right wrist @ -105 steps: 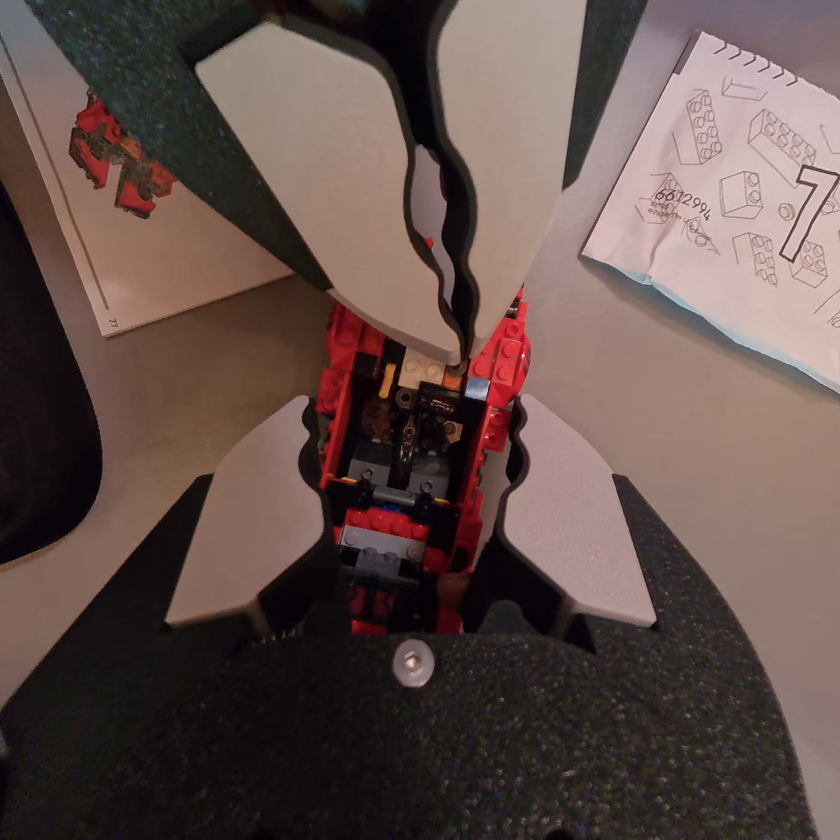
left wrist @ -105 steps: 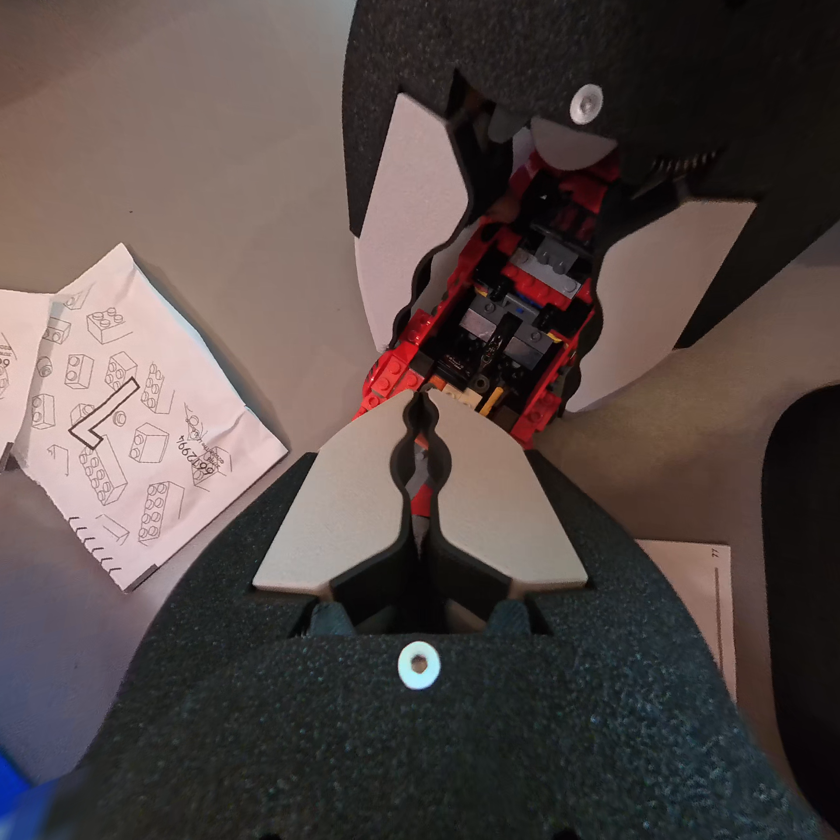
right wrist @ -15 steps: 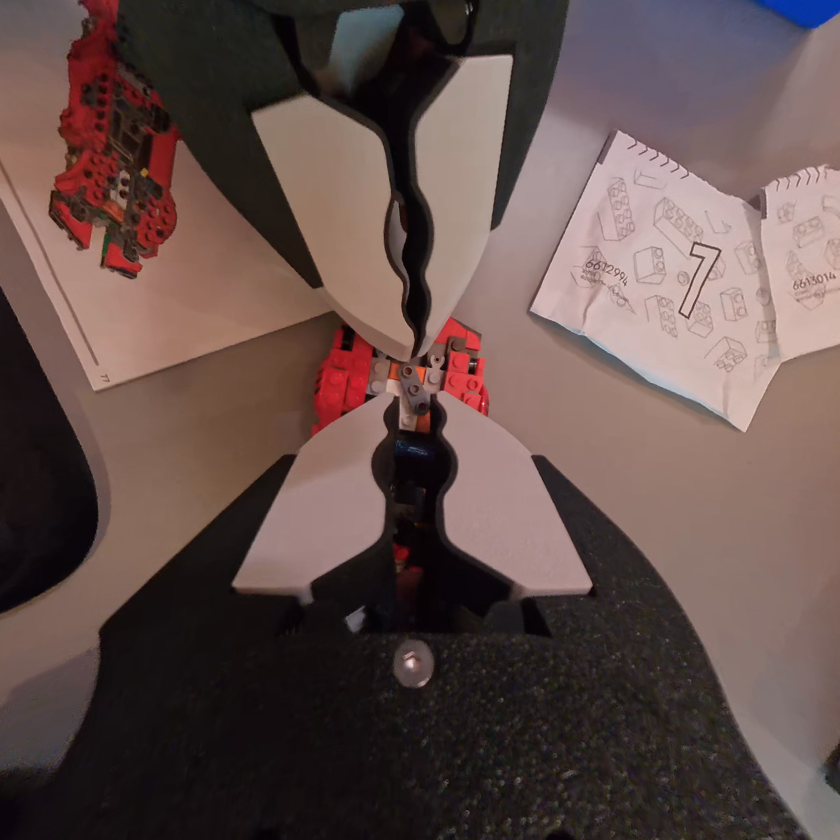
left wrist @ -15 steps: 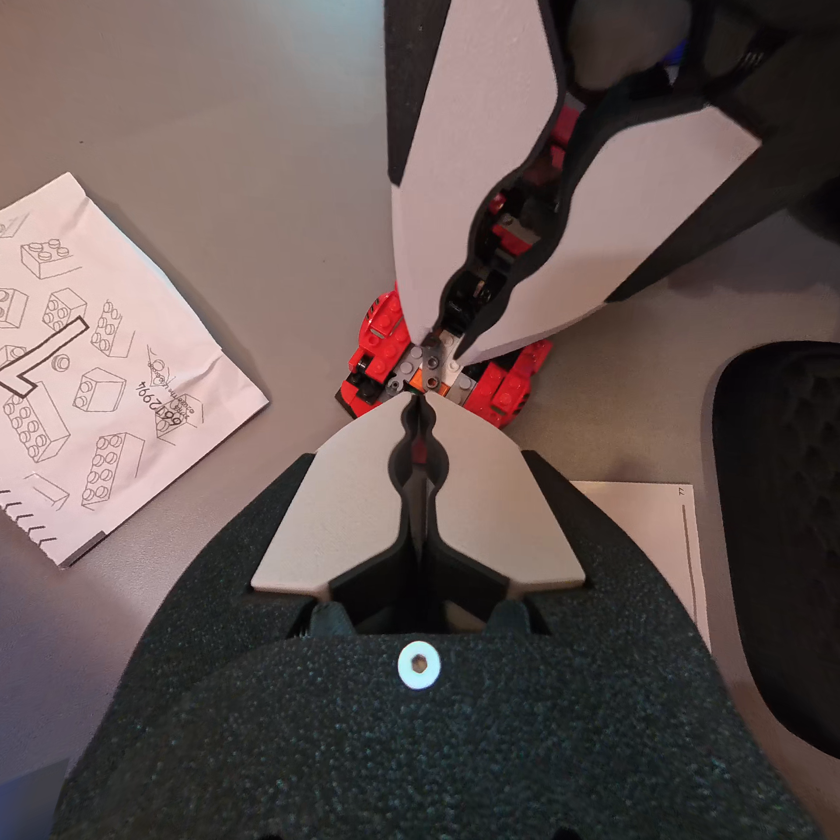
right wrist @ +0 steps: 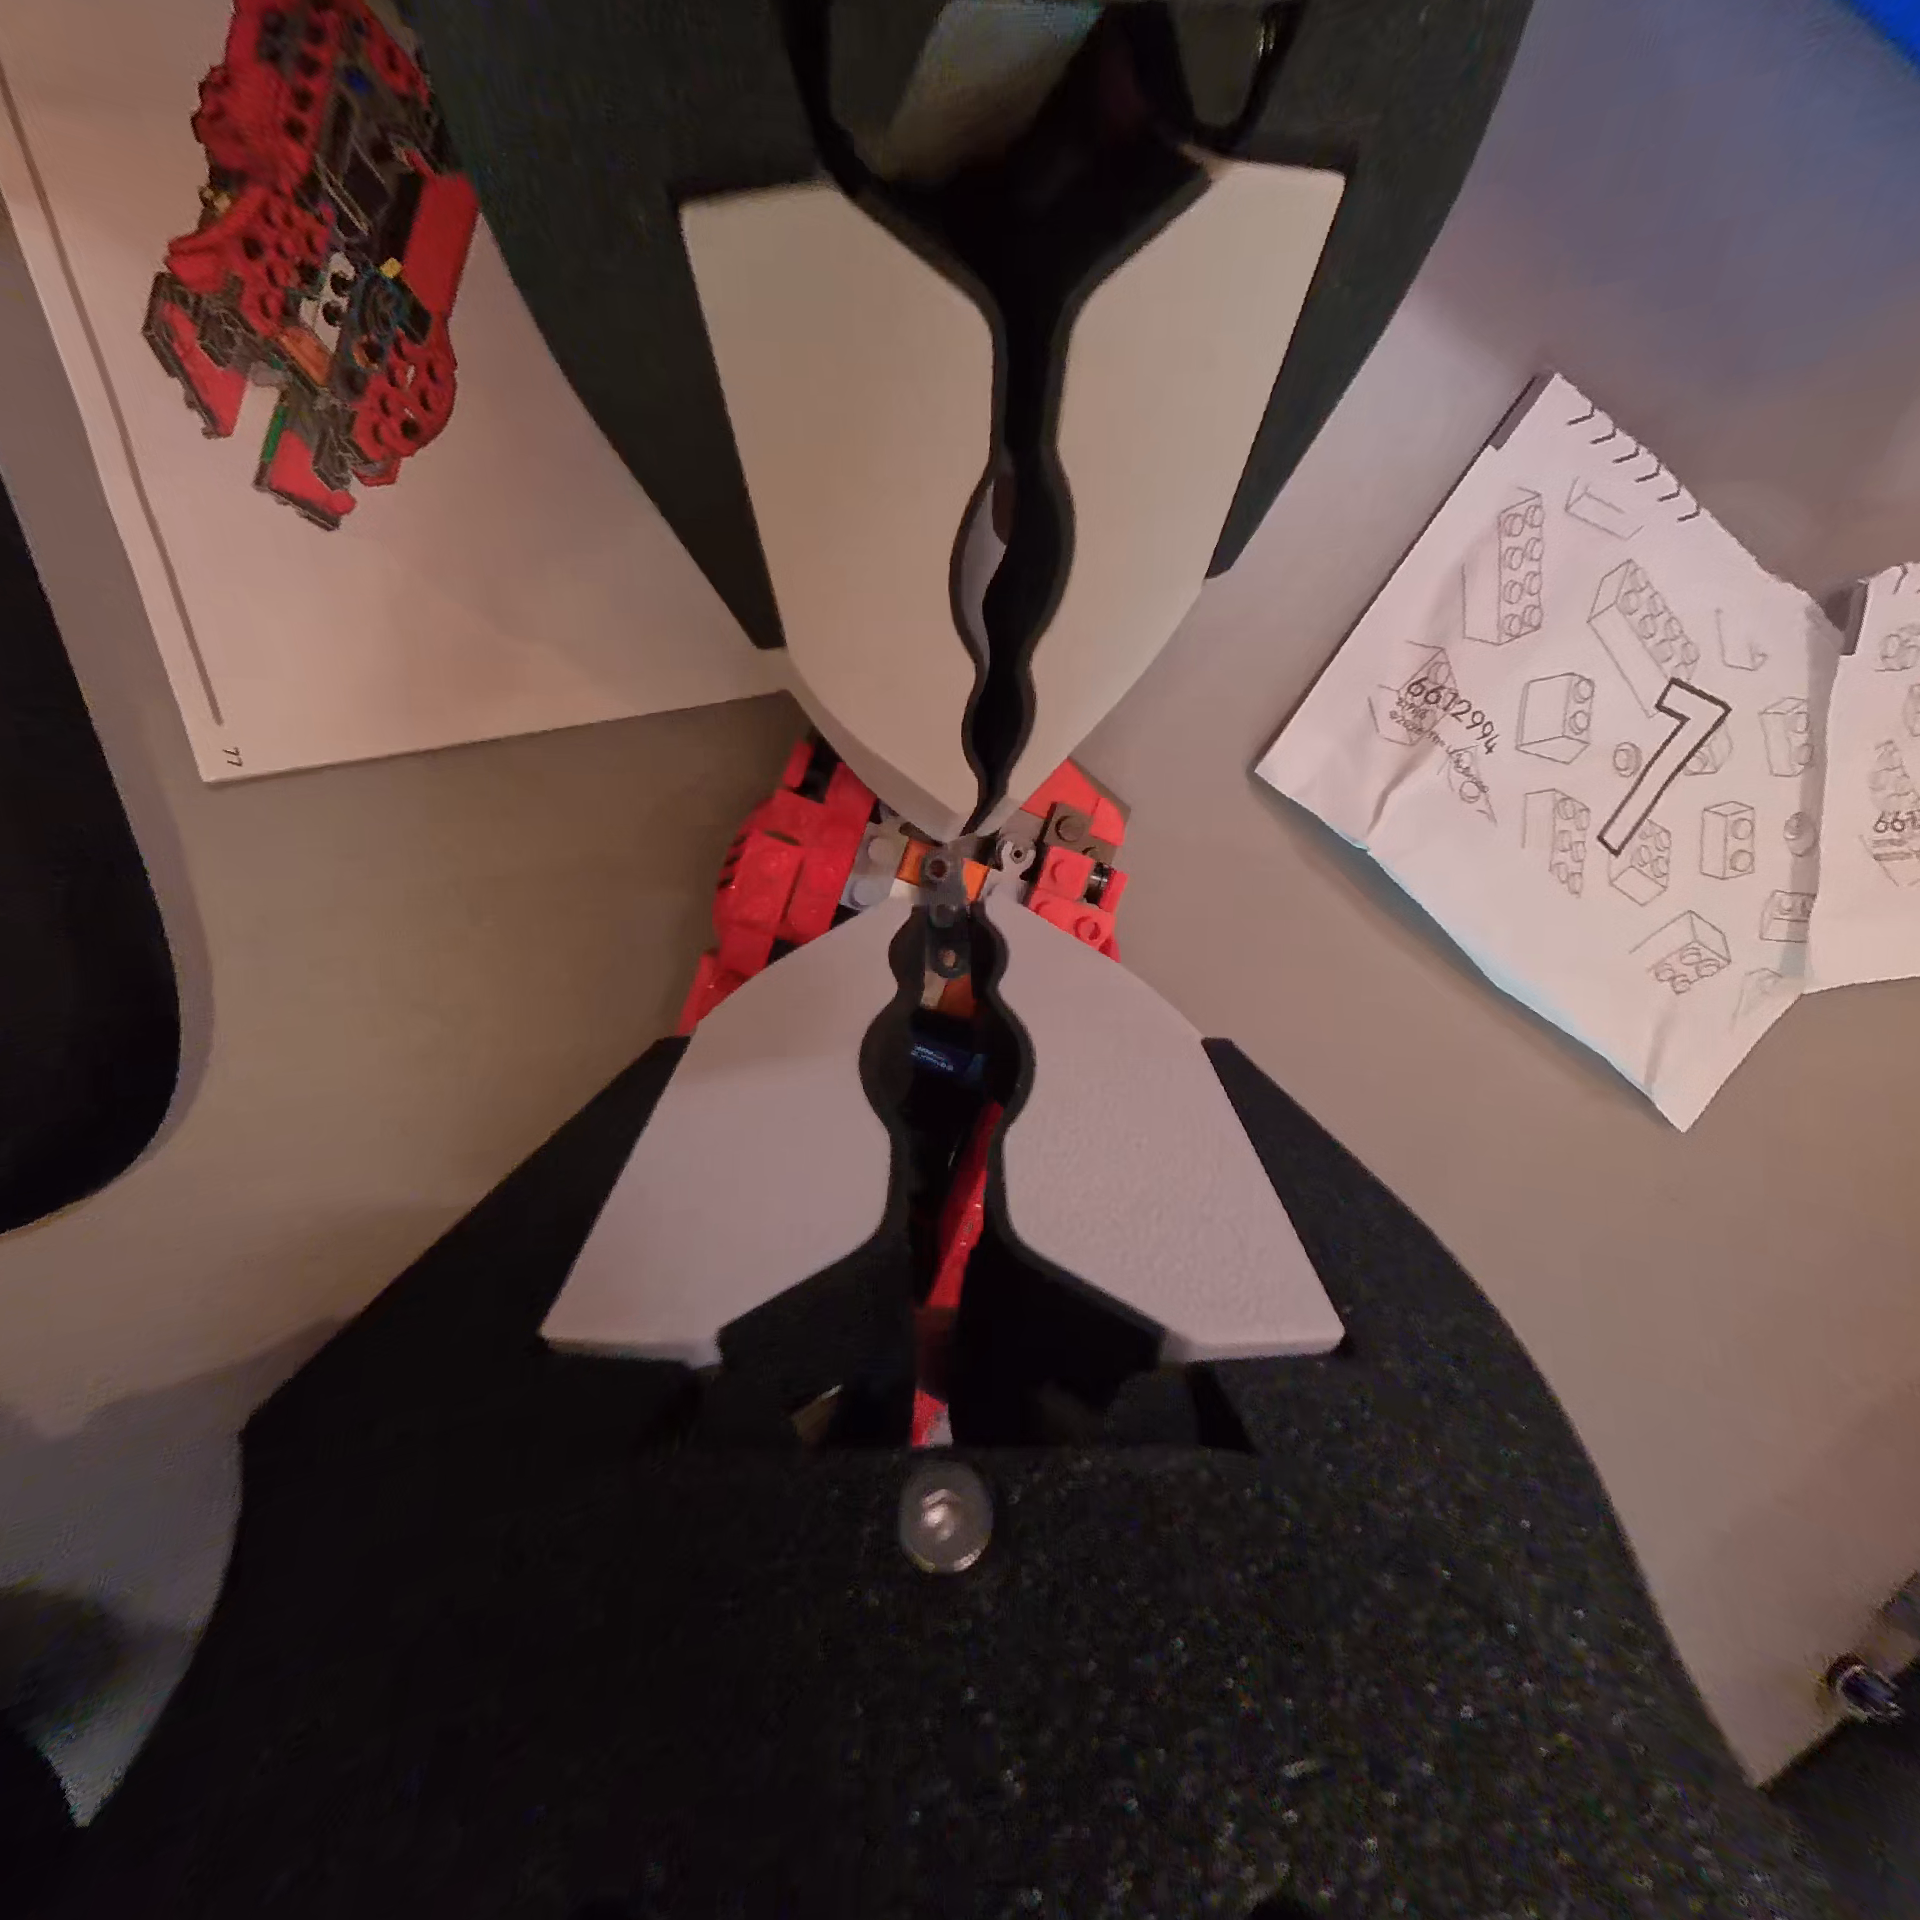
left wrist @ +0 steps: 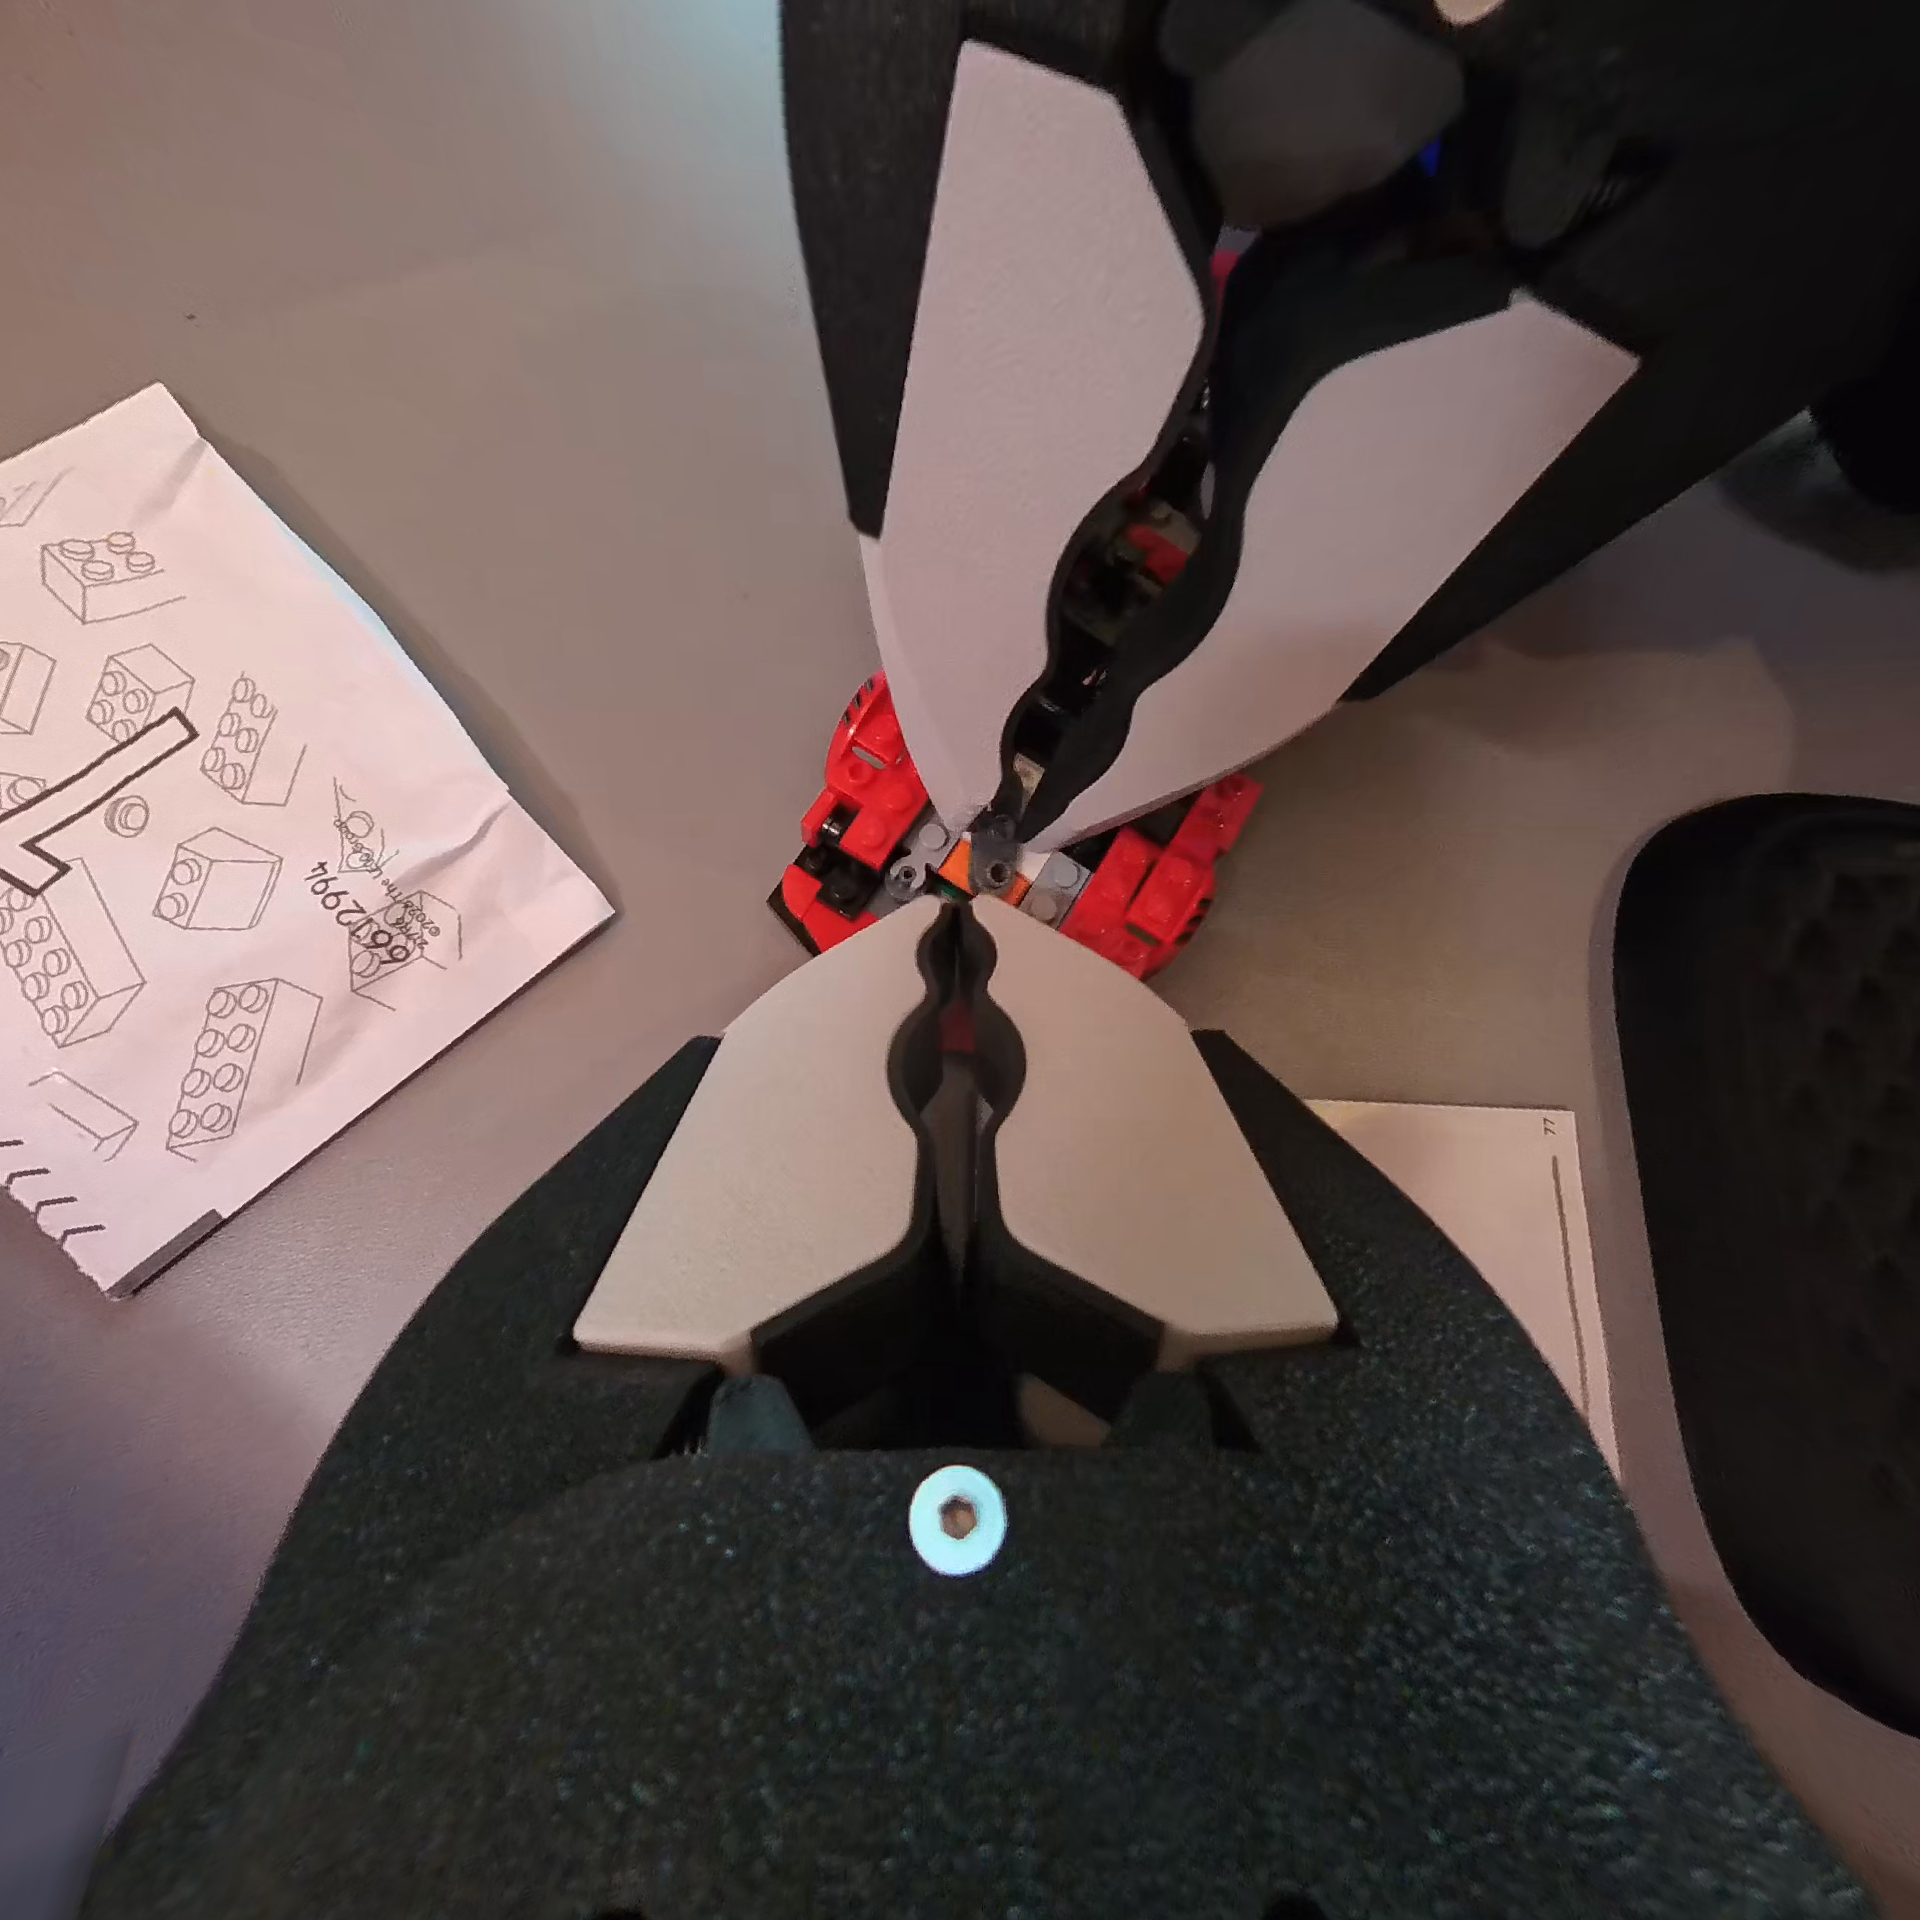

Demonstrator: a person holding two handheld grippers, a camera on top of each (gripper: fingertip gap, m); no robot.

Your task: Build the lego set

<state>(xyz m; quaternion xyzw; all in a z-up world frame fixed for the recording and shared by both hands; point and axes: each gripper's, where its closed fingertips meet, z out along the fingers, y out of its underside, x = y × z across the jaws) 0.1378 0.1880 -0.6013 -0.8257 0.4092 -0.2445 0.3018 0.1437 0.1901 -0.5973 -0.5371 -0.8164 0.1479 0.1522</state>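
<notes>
Right claw [right wrist: 961, 914] narrowed onto the red model [left wrist: 1153, 894]; left claw [left wrist: 956, 909] closed, tips meeting.

Two claws were out there: the left claw [left wrist: 961, 909] and the right claw [right wrist: 961, 914], tips almost meeting. One red model [left wrist: 1153, 899] sat between them on one grey counter [left wrist: 468, 260]. Two printed paper bags showed: one whole [right wrist: 1621, 748], one [right wrist: 1886, 790] cut by the frame edge. One manual page [right wrist: 343, 540] lay open. One dark mat [left wrist: 1787, 1195] lay at the side.
</notes>
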